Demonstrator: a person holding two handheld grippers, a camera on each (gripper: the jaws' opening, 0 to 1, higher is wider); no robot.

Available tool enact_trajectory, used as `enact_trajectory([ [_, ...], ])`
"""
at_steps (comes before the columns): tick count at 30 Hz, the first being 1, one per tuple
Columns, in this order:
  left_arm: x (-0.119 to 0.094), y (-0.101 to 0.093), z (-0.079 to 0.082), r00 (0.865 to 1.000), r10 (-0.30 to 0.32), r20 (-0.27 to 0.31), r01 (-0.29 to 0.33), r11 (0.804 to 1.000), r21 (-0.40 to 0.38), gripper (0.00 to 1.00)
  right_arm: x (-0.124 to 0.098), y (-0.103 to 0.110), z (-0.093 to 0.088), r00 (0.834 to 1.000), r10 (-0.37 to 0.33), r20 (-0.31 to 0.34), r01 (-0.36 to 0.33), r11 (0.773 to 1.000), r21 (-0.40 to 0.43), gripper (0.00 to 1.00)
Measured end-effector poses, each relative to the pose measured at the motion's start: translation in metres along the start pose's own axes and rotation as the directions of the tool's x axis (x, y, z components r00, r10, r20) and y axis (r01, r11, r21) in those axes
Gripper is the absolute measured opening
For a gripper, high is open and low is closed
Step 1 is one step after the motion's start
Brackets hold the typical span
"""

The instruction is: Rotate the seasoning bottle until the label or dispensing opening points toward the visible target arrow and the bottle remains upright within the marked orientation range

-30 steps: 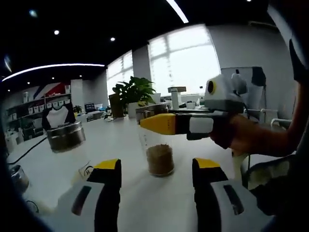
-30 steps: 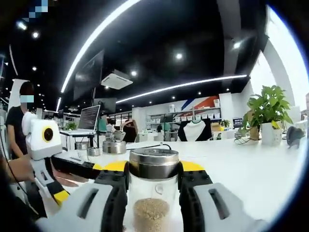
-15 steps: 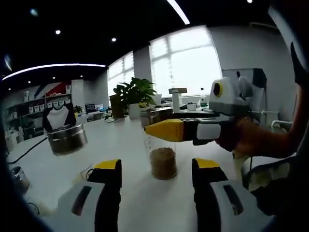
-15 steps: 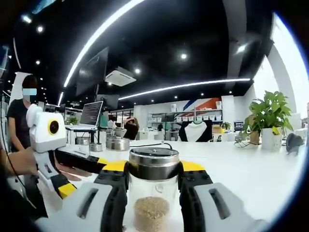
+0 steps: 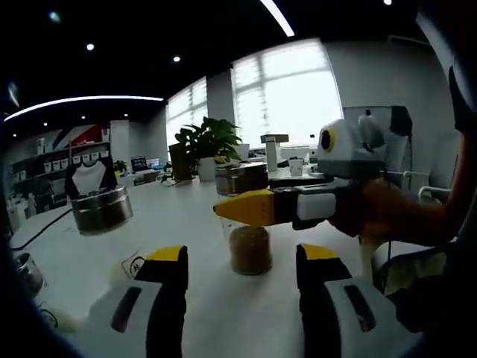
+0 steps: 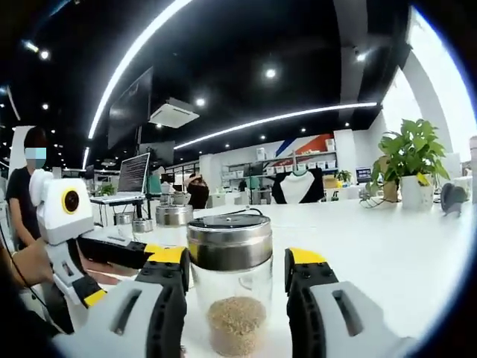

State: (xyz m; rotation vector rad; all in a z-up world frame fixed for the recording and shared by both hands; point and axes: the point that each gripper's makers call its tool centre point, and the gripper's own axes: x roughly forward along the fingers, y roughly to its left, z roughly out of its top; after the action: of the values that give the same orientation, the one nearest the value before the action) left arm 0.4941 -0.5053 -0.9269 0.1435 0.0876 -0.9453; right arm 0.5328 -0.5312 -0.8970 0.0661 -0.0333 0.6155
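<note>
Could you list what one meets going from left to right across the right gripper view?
Left gripper → seasoning bottle standing between the right gripper's jaws → black-and-white shirt on display far behind → potted plant.

Bright window (image 5: 287, 93) glare; ceiling strip lights (image 6: 130, 60); fisheye-bent, soft edges.

White table (image 5: 186, 224) carrying an upright seasoning bottle (image 6: 229, 291) with granules, a metal-lidded jar (image 5: 101, 210) well apart, a black cable (image 5: 37, 227) — and a potted plant (image 5: 206, 149) at the far edge.
</note>
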Motion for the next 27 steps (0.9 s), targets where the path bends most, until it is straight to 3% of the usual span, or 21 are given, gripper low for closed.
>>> enact_trajectory([
  [10,0.0028,0.0006,-0.0024,1.000,-0.003,-0.004,0.003,1.000,-0.011,0.62,0.0084,0.0030,0.0012,0.999,0.037,0.008,-0.036,0.998,-0.049,0.43],
  [21,0.0062,0.0029,-0.0060,1.000,-0.014,-0.010,0.014,1.000,-0.025,0.61,0.0090,0.0024,0.0027,0.995,0.089,0.042,-0.087,0.995,-0.045,0.42],
  [27,0.0056,0.0047,-0.0066,1.000,-0.019,-0.006,0.018,0.999,-0.033,0.60,0.0060,0.0082,0.0043,0.986,0.151,0.065,-0.148,0.988,-0.049,0.42],
])
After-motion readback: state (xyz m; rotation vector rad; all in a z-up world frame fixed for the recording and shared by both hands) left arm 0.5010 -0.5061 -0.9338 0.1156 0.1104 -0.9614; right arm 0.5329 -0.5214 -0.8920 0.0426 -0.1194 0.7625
